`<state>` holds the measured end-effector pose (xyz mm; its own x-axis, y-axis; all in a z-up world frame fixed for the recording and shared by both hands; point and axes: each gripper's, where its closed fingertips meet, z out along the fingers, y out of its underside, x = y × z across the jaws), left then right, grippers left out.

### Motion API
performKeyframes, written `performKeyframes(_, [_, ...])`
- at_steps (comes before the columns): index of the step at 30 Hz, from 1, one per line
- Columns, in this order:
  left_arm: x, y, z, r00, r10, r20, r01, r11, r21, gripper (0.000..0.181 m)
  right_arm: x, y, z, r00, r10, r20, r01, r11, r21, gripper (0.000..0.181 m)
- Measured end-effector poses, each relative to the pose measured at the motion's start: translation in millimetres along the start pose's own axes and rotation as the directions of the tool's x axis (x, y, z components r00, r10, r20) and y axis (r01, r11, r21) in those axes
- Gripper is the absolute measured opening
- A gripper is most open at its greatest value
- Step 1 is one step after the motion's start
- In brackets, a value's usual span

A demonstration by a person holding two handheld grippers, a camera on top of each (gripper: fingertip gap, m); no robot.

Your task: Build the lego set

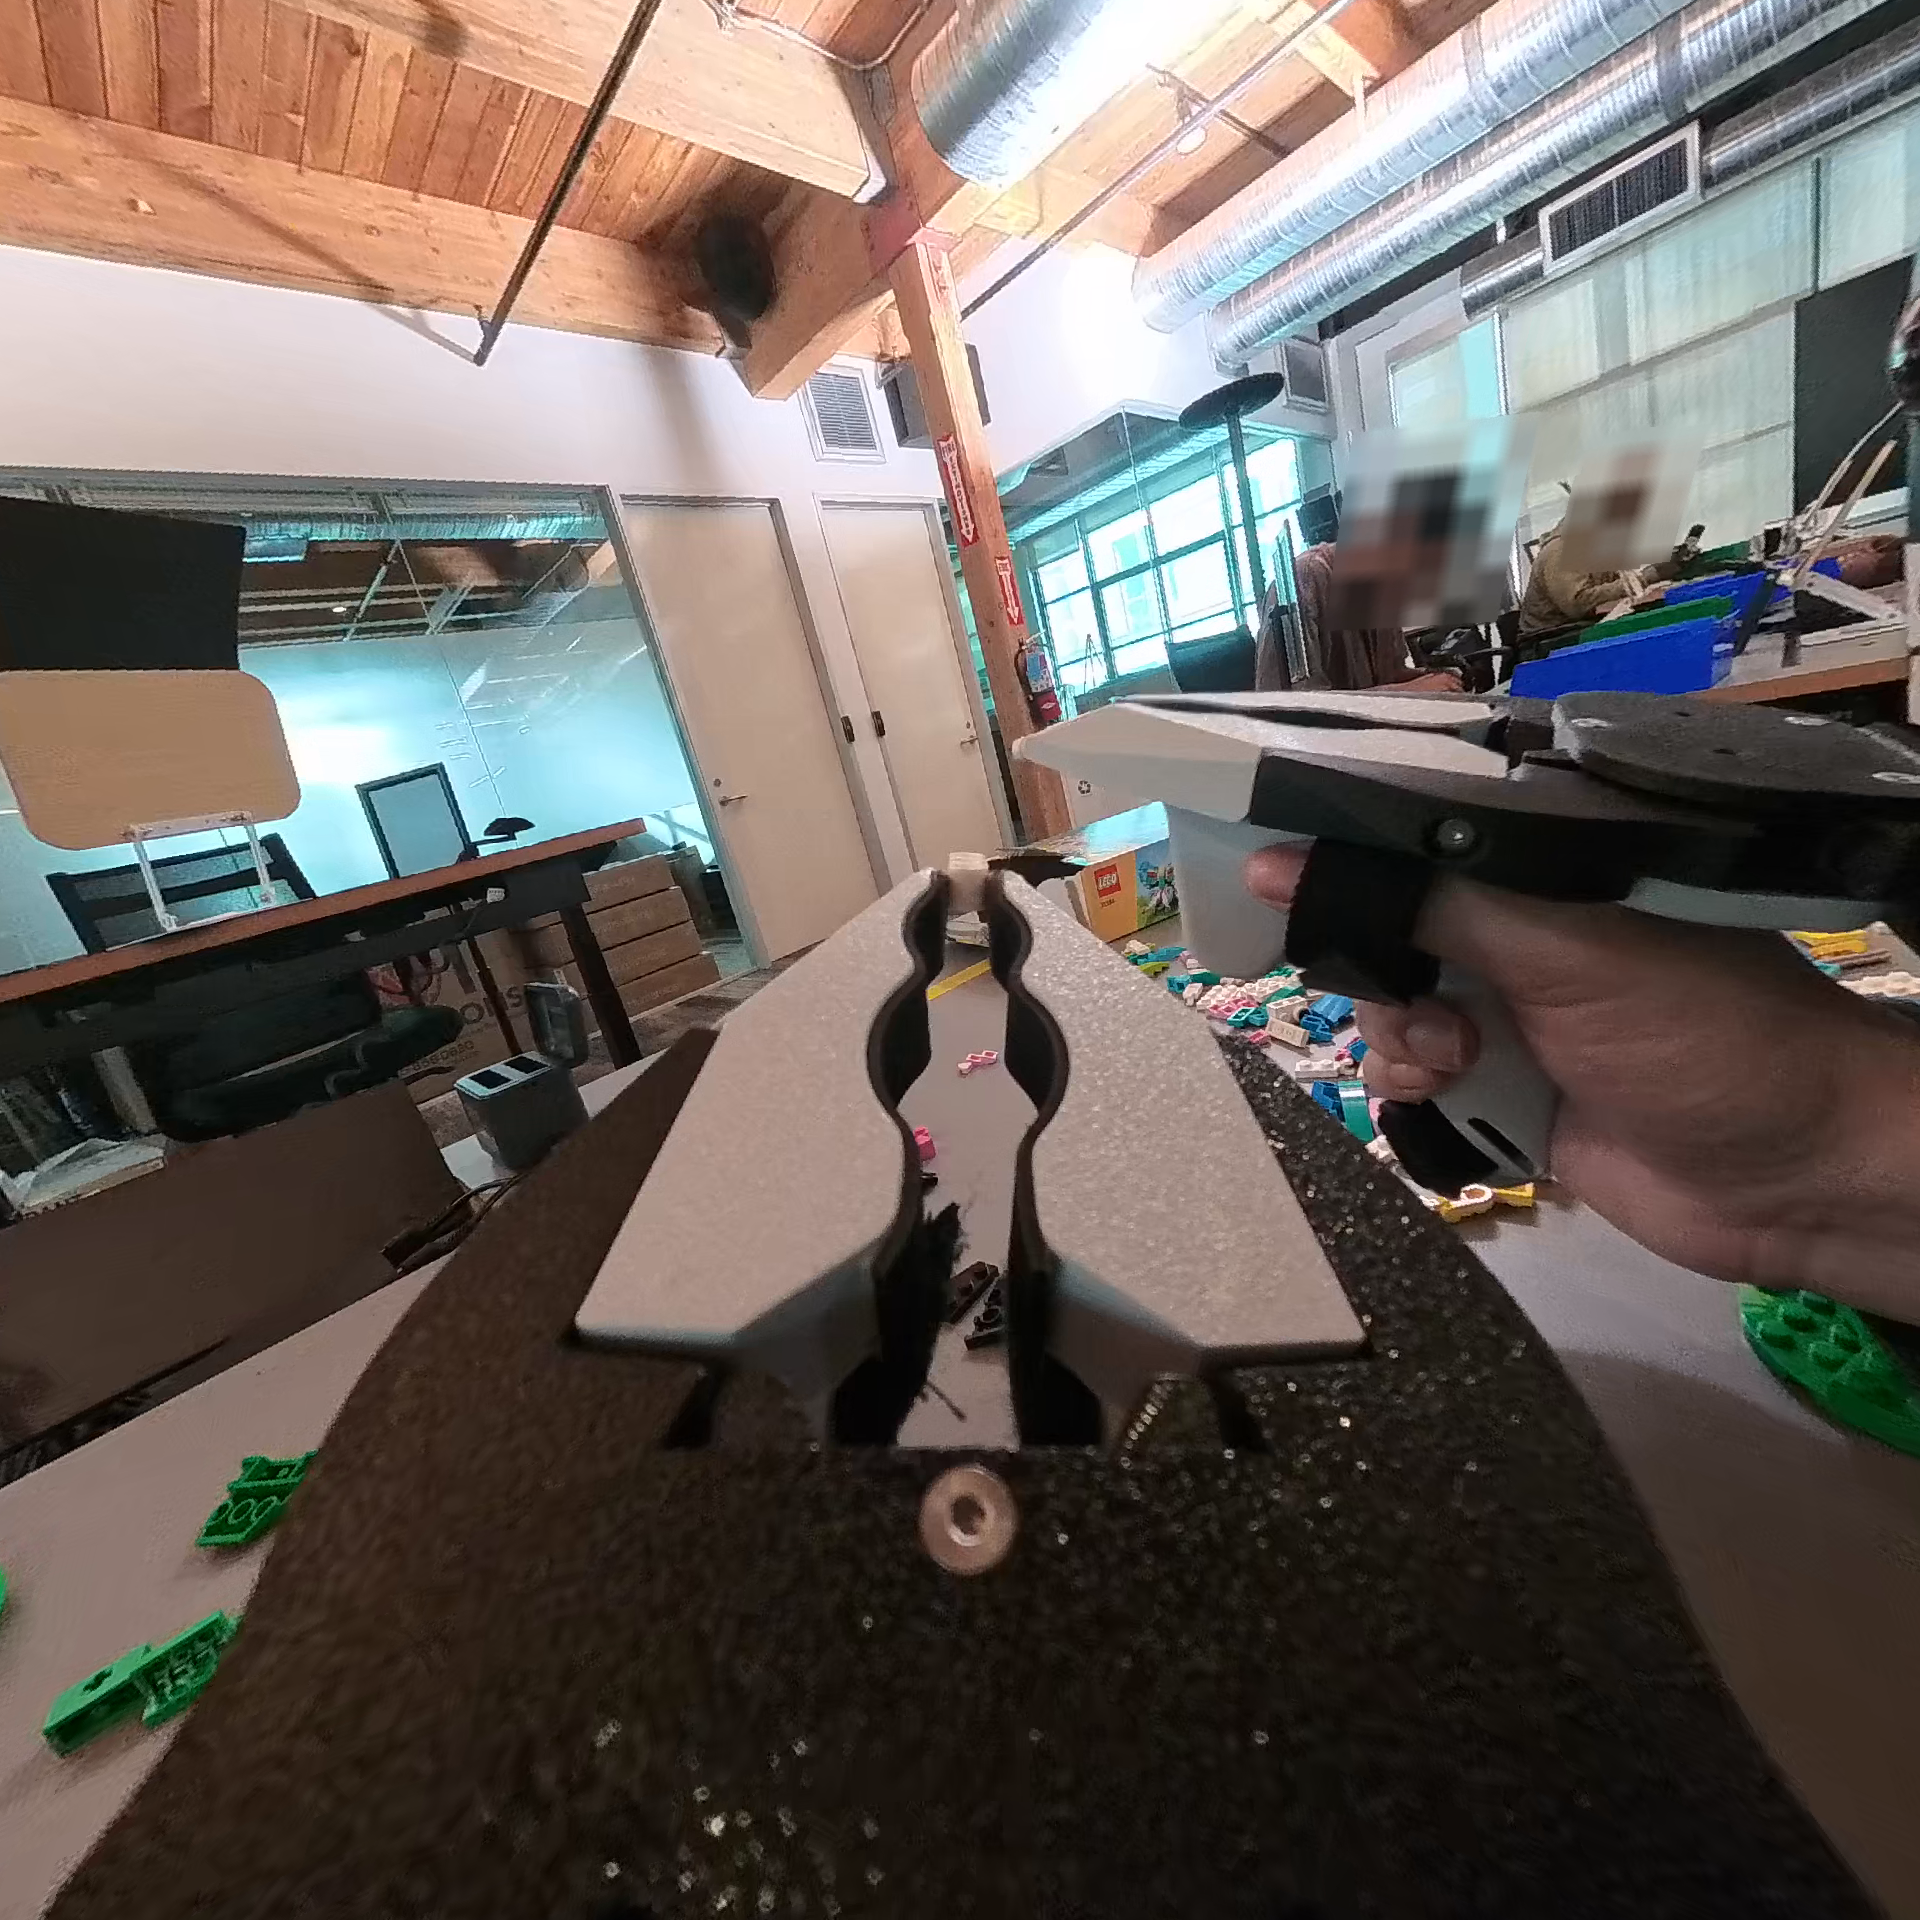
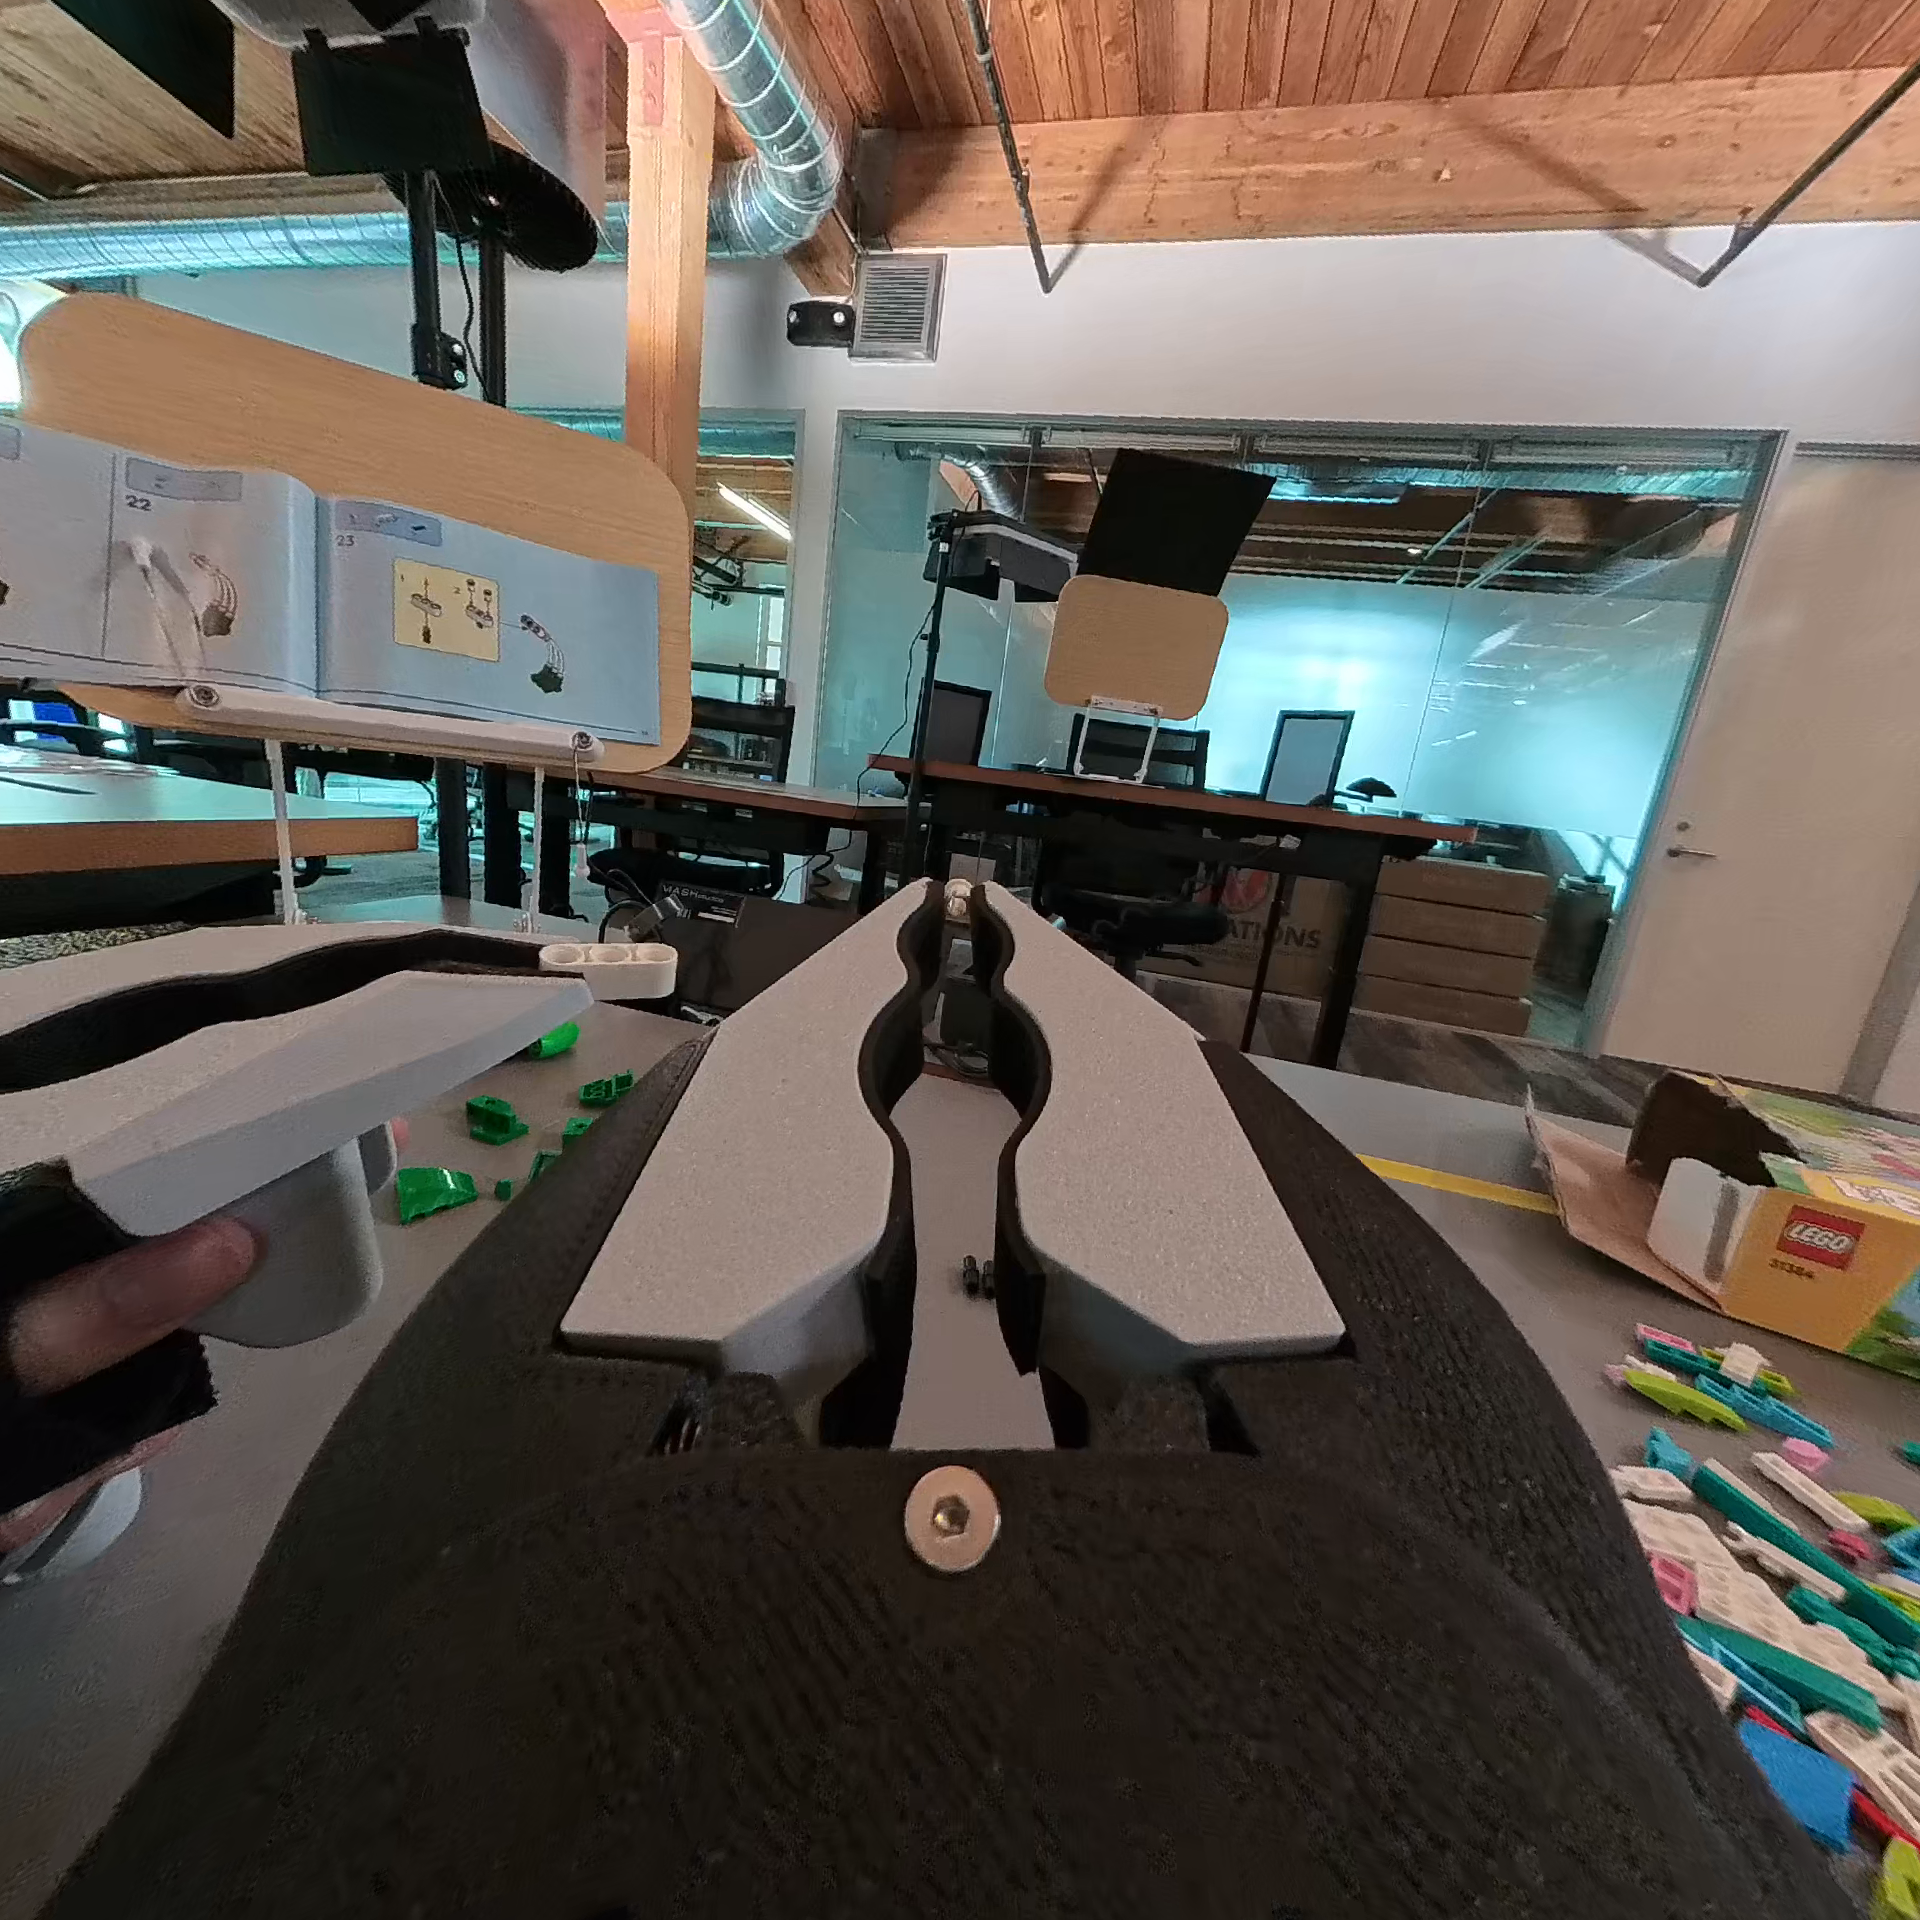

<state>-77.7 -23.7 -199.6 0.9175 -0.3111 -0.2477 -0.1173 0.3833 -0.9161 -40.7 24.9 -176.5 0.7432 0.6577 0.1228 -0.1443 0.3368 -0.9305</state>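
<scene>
My left gripper [image 1: 966, 885] is shut on a small white piece [image 1: 966, 868] at its tips. In the right wrist view the left gripper [image 2: 556, 971] comes in from the left, and the piece shows as a short white beam with three holes [image 2: 608, 961]. My right gripper [image 2: 958, 904] is shut on a tiny pale round piece [image 2: 958, 891] at its tips. In the left wrist view the right gripper [image 1: 1029, 746] is held by a hand [image 1: 1662, 1091] at the right, above the table; its piece is hidden there. Both grippers are held up off the table.
Green pieces [image 2: 436, 1190] lie on the grey table [image 2: 208, 1558] at the left, also in the left wrist view [image 1: 135, 1683]. A coloured brick pile [image 2: 1766, 1558] and the yellow box [image 2: 1787, 1236] sit at the right. The instruction booklet [image 2: 332, 603] stands on a wooden stand. A green round plate [image 1: 1829, 1351] lies near the hand. The tips of one gripper are about 7 cm away from the tips of the other.
</scene>
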Motion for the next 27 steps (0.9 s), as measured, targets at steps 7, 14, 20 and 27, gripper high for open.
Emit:
performKeyframes(7, [-0.2, -0.6, -0.1, 1.000, 0.004, 0.002, -0.004, 1.000, 0.002, 0.005, -2.9, -2.0, 0.1, 1.000, -0.009, 0.011, 0.009, 1.000, 0.007, 0.004])
performKeyframes(14, [-1.0, -1.2, -0.3, 1.000, 0.010, 0.007, -0.010, 1.000, 0.006, 0.005, -30.8, -51.4, -20.5, 0.957, 0.098, 0.272, -0.173, 0.948, 0.267, 0.004])
performKeyframes(20, [-0.1, -0.9, 0.0, 1.000, 0.009, 0.003, -0.009, 1.000, 0.004, 0.005, -35.2, -56.4, -24.0, 0.950, 0.083, 0.300, -0.174, 0.941, 0.290, 0.004])
performKeyframes(27, [0.0, -0.5, 0.2, 1.000, 0.007, 0.002, -0.007, 1.000, 0.003, 0.005, -35.3, -53.3, -22.4, 0.956, 0.070, 0.283, -0.152, 0.949, 0.277, 0.004])
